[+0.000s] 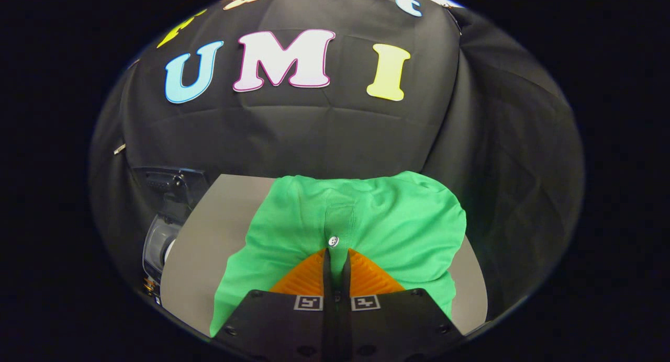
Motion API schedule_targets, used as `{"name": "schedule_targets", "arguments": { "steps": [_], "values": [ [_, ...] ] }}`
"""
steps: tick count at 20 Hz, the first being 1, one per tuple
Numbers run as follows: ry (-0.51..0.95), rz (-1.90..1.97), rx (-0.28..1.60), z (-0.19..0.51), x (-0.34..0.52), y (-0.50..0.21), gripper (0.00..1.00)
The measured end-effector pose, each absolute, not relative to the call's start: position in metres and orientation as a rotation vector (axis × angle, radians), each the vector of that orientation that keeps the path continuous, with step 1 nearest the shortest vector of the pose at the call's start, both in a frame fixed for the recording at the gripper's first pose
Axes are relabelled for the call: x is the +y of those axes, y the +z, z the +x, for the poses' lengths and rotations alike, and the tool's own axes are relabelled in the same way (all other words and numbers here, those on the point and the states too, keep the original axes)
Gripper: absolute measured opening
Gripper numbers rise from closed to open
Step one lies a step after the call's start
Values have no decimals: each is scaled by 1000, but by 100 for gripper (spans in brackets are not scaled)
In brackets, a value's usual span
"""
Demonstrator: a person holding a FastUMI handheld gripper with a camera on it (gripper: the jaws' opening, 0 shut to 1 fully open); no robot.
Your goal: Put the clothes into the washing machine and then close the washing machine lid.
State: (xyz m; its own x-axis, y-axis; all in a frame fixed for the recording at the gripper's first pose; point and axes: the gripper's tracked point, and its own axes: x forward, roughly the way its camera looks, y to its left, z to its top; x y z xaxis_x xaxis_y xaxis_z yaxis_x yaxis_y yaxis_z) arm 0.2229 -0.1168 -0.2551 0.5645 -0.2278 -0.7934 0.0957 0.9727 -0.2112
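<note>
Presently: crumpled bright-green button-front cotton garment (366,215), lying on the grey flat tabletop (220,231), its placket fold beside the white button (333,241) pinched between the gripper's (335,257) pressed-together fingers, evidently for lifting toward the dark washing machine (162,231) standing just beside the table.

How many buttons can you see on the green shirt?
1. A white button sits on the green shirt, just ahead of the tongs, which are shut on a fold of it. Folds may hide others.
</note>
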Motion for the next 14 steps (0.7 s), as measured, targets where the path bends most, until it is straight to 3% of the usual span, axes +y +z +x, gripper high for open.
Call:
{"name": "schedule_targets", "arguments": {
  "steps": [14],
  "values": [
    [-90,-48,654,228,-32,-114,5]
  ]
}}
